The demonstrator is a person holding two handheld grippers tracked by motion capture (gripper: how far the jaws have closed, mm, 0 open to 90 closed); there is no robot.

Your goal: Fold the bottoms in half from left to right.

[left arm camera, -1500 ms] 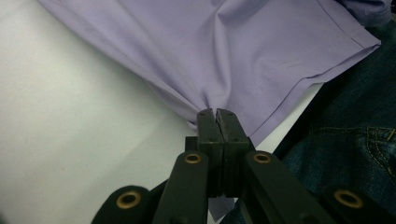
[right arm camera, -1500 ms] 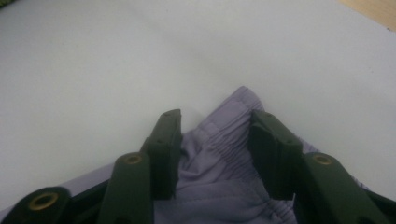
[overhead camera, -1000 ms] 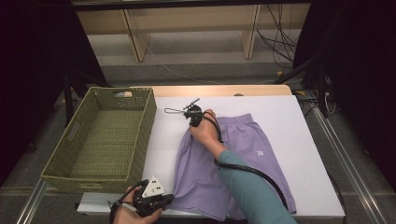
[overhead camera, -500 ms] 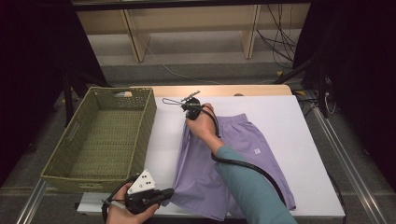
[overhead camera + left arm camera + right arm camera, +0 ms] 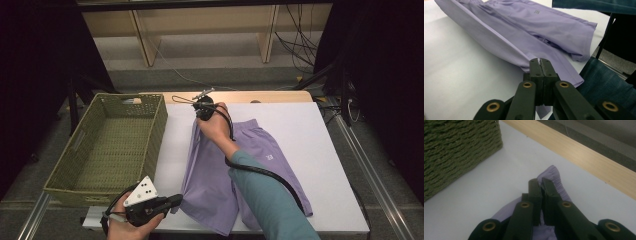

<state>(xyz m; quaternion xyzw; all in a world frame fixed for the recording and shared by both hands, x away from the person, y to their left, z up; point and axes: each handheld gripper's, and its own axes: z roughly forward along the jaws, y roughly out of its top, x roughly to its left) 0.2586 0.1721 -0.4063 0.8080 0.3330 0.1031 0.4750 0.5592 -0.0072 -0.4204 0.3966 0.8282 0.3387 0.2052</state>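
Lilac shorts (image 5: 260,155), small unreadable white logo (image 5: 269,157)

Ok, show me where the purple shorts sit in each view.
High view: shorts lie mid-table, right of the basket.
Left gripper view: shorts stretch across the top, hem pinched in the jaws.
Right gripper view: waistband sits between the jaws.
Shared landmark: the white table.
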